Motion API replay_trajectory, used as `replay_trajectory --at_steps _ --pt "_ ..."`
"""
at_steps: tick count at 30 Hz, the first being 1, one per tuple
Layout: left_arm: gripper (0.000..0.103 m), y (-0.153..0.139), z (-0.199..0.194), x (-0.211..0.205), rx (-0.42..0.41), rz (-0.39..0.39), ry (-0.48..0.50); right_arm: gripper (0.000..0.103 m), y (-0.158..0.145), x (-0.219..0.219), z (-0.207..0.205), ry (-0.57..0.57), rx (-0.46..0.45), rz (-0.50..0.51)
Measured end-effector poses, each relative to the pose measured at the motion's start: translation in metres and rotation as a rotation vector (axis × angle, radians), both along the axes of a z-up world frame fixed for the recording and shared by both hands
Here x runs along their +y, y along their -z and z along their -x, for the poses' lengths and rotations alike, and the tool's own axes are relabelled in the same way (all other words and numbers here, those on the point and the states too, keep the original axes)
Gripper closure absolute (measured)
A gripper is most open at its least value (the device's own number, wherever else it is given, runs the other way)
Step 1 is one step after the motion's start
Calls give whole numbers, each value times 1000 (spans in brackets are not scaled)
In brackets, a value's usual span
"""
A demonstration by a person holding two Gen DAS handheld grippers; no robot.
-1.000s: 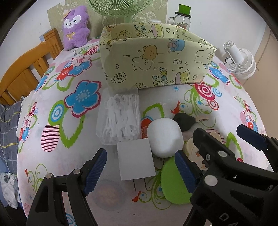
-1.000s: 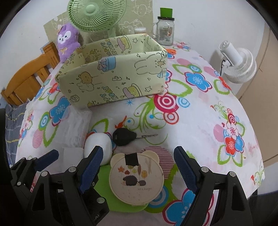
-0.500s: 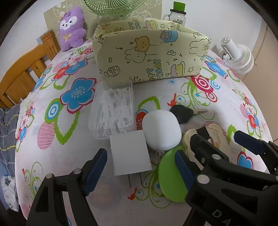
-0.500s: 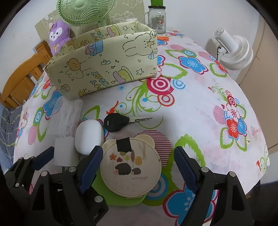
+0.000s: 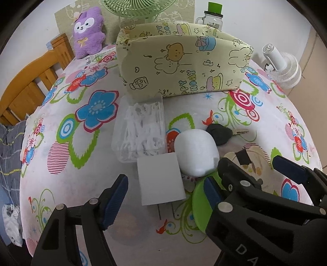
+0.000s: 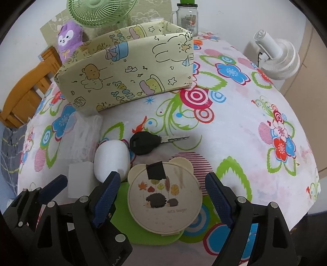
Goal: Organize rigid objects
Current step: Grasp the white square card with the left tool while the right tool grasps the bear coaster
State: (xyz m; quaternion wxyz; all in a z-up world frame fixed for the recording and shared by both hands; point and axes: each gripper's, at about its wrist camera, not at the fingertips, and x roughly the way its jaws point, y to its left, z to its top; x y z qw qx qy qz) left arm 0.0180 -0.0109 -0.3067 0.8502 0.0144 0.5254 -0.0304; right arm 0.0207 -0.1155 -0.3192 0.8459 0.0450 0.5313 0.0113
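Observation:
A yellow cartoon-print fabric bin (image 5: 184, 67) (image 6: 126, 75) stands at the back of the table. In front of it lie a clear box of white picks (image 5: 141, 131), a white square card (image 5: 160, 182), a white rounded case (image 5: 195, 153) (image 6: 111, 157), a black key (image 6: 146, 142) (image 5: 219, 134), and a cream bear-eared round box (image 6: 164, 196) on a green disc (image 6: 126, 223) (image 5: 199, 206). My left gripper (image 5: 165, 194) is open, with the card between its fingers. My right gripper (image 6: 162, 196) is open, its fingers either side of the round box.
A purple plush (image 5: 87, 30), a green fan (image 6: 98, 12) and a green-lidded jar (image 6: 187, 17) stand behind the bin. A white fan (image 6: 278, 59) is at the right. A wooden chair (image 5: 30, 86) stands at the left edge. The table carries a flowered cloth (image 6: 245, 126).
Both grippers have come lower and closer to the objects; the card now sits between the left fingers, and the round box fills more of the space between the right fingers. Both stay open.

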Motion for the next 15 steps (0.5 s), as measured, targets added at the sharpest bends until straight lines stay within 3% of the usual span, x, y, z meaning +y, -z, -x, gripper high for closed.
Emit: replay_trajectory --at_steps 2,6,9,15 --pt "35 -1 -1 2 12 22 -9 16 -2 -1 -2 2 9 -1" --pt "37 0 -4 10 25 55 -51 16 -5 -3 -5 2 -4 28" --pt "47 3 -9 16 36 21 -74 16 -4 -5 -8 5 4 32" --pt "50 5 -10 11 25 -22 -55 16 1 2 -8 -1 18 36"
